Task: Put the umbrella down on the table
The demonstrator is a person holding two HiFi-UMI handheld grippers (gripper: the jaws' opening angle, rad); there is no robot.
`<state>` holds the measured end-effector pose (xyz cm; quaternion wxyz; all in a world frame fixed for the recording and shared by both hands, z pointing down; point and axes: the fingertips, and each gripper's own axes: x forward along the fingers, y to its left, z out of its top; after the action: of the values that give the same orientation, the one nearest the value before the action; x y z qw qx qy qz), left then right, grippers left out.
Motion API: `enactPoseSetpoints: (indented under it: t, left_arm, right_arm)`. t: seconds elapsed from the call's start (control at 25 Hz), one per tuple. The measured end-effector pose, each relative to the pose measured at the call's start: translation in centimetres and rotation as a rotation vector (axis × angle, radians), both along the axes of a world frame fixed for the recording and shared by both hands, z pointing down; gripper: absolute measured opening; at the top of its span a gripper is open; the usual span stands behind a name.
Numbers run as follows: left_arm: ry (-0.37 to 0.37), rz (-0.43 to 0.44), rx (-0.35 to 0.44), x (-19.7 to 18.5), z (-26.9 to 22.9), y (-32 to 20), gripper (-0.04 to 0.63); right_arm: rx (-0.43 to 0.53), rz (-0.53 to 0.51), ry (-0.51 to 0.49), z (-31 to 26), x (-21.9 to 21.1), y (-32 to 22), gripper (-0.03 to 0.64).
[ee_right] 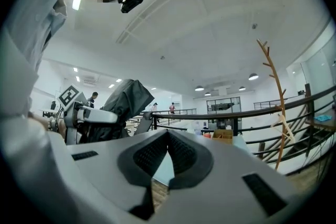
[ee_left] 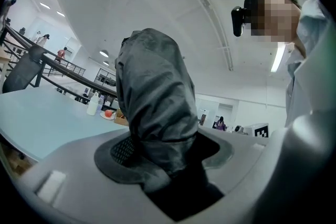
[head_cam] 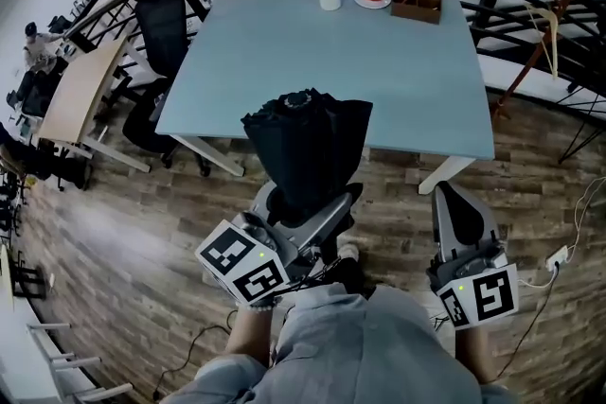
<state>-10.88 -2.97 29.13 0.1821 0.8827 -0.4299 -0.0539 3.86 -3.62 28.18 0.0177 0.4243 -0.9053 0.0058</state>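
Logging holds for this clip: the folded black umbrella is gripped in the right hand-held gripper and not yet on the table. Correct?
No: the umbrella is gripped in the left hand-held gripper, as the left gripper view shows; the right hand-held gripper is empty. It is not yet on the table.

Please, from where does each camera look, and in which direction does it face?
Head view: on the person's head, facing steeply down at the table; shows the person's shirt, the left claw gripping the umbrella, and the right claw.
Left gripper view: on the left claw, facing along its jaws past the umbrella toward the table; shows the shirt.
Right gripper view: on the right claw, facing along its closed jaws toward the railing; shows the shirt.
Shared: all three show the umbrella.
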Motion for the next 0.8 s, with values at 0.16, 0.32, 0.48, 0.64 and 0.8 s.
enactPoseSetpoints:
  t: [0.16, 0.32, 0.48, 0.64, 0.8]
  left_arm:
    - [-0.005, 0.042, 0.012, -1.4, 0.1, -2.2, 0.281]
    - [0.003, 0.075, 0.019, -2.7, 0.1, -4.2, 0.281]
    - [0.012, 0.091, 0.015, -4.3, 0.4, -5.7, 0.281]
    - [0.013, 0.109, 0.011, -5.1, 0.9, -6.7, 0.281]
    - [0.006, 0.125, 0.006, -5.7, 1.5, -7.6, 0.281]
  right_arm:
    - [0.01, 0.044, 0.006, -0.3, -1.5, -1.5, 0.0]
    - [0.011, 0.073, 0.016, -0.3, -2.9, -3.0, 0.0]
    - [0.015, 0.094, 0.022, -0.4, -4.5, -4.1, 0.0]
    - [0.013, 0.113, 0.027, 0.1, -5.2, -4.8, 0.0]
    - [0.003, 0.137, 0.025, 0.4, -5.6, -5.4, 0.0]
